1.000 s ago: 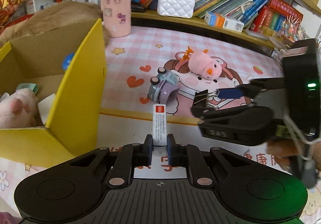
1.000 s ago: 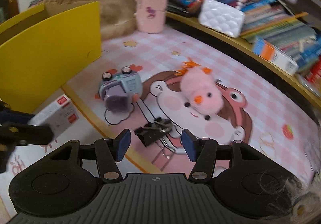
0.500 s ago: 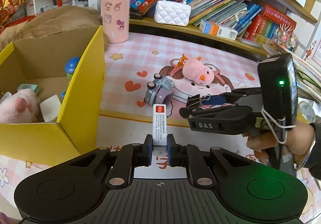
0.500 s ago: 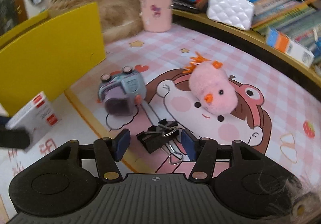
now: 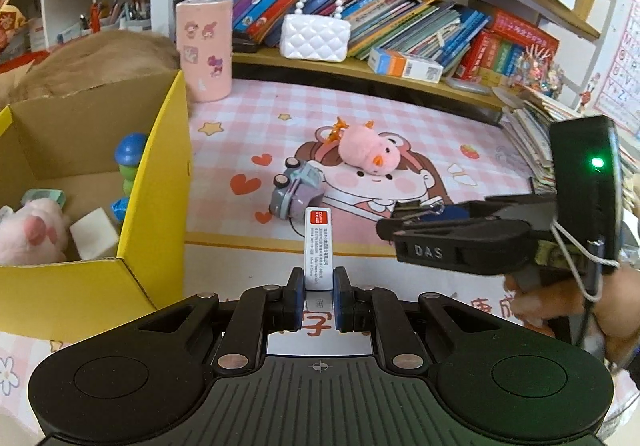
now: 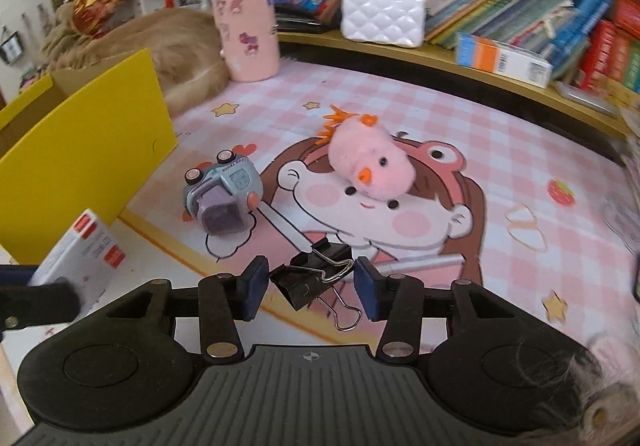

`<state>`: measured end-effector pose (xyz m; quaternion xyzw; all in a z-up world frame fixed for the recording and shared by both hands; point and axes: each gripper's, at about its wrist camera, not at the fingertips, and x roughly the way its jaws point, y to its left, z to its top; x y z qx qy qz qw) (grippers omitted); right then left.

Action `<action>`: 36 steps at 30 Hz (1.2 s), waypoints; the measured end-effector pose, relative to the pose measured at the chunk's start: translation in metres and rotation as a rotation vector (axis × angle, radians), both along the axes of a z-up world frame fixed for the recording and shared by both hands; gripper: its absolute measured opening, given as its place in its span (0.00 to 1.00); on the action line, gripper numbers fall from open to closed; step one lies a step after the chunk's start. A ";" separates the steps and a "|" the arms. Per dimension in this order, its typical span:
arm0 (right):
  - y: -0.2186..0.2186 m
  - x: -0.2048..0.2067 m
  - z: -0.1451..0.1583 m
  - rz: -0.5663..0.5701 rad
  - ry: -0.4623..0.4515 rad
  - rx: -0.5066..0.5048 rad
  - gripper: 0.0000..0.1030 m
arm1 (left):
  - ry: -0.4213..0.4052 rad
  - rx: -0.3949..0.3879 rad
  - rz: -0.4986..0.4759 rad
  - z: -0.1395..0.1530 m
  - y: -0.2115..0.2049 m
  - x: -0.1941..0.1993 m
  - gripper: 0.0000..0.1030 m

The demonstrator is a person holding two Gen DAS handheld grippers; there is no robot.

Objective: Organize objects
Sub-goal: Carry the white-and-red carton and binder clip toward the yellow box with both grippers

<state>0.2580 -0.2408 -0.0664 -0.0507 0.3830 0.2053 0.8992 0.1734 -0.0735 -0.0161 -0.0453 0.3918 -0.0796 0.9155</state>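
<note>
left gripper (image 5: 318, 288): closed on white box (image 5: 317, 246) | right gripper (image 6: 307, 280): wide open around binder clip (image 6: 310, 278), not gripping | advice: center clip, close slowly, then yellow bin (image 5: 160, 182)

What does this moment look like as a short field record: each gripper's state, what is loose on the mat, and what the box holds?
left gripper: shut on white box, held upright
right gripper: pads either side of black binder clips; grip not certain
loose on mat: toy truck, pink chick plush
yellow box: open, left of mat; holds pink plush, white block, blue-topped toy
</note>
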 end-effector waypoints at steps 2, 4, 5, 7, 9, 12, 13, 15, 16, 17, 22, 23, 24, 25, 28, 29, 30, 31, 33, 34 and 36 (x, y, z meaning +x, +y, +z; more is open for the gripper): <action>0.000 -0.010 0.005 -0.029 -0.002 -0.006 0.42 | -0.008 -0.009 -0.015 0.001 0.002 -0.003 0.12; -0.001 -0.021 0.011 -0.063 -0.008 -0.011 0.42 | -0.014 -0.018 -0.033 0.002 0.004 -0.006 0.12; -0.001 -0.028 0.014 -0.081 -0.012 -0.014 0.42 | -0.018 -0.022 -0.043 0.003 0.006 -0.007 0.12; -0.002 -0.040 0.021 -0.119 -0.019 -0.015 0.42 | -0.026 -0.029 -0.065 0.005 0.009 -0.011 0.12; -0.002 -0.053 0.027 -0.158 -0.019 -0.010 0.43 | -0.034 -0.035 -0.087 0.006 0.012 -0.014 0.12; 0.001 -0.070 0.033 -0.202 -0.018 -0.008 0.43 | -0.043 -0.049 -0.112 0.008 0.018 -0.021 0.12; 0.003 -0.077 0.035 -0.215 -0.014 -0.010 0.43 | -0.044 -0.055 -0.119 0.008 0.021 -0.024 0.12; 0.009 -0.088 0.037 -0.232 -0.009 -0.008 0.43 | -0.046 -0.061 -0.131 0.008 0.026 -0.030 0.12; 0.012 -0.093 0.038 -0.239 -0.006 -0.005 0.43 | -0.047 -0.062 -0.137 0.008 0.029 -0.034 0.12; 0.015 -0.099 0.039 -0.243 -0.005 -0.003 0.43 | -0.049 -0.063 -0.144 0.008 0.032 -0.038 0.12; 0.038 -0.126 0.039 -0.250 0.008 -0.013 0.43 | -0.051 -0.066 -0.159 0.008 0.052 -0.063 0.12; 0.043 -0.130 0.038 -0.246 0.015 -0.018 0.43 | -0.051 -0.068 -0.158 0.008 0.056 -0.067 0.12; 0.048 -0.135 0.037 -0.242 0.020 -0.024 0.43 | -0.050 -0.071 -0.154 0.007 0.061 -0.072 0.12; 0.053 -0.140 0.036 -0.237 0.023 -0.031 0.43 | -0.048 -0.075 -0.148 0.007 0.067 -0.076 0.12; 0.068 -0.156 0.036 -0.233 0.025 -0.037 0.43 | -0.042 -0.083 -0.133 0.006 0.084 -0.089 0.12; 0.073 -0.160 0.036 -0.233 0.025 -0.037 0.43 | -0.041 -0.084 -0.129 0.005 0.089 -0.093 0.12; 0.078 -0.165 0.037 -0.232 0.026 -0.036 0.43 | -0.038 -0.085 -0.125 0.005 0.095 -0.098 0.12; 0.083 -0.170 0.037 -0.228 0.026 -0.035 0.43 | -0.035 -0.086 -0.121 0.004 0.100 -0.102 0.12; 0.094 -0.180 0.037 -0.218 0.027 -0.032 0.43 | -0.032 -0.087 -0.111 0.003 0.111 -0.112 0.12; 0.100 -0.185 0.037 -0.210 0.029 -0.030 0.43 | -0.031 -0.087 -0.104 0.003 0.117 -0.116 0.12; 0.113 -0.193 0.037 -0.192 0.030 -0.026 0.43 | -0.029 -0.086 -0.092 0.002 0.127 -0.124 0.12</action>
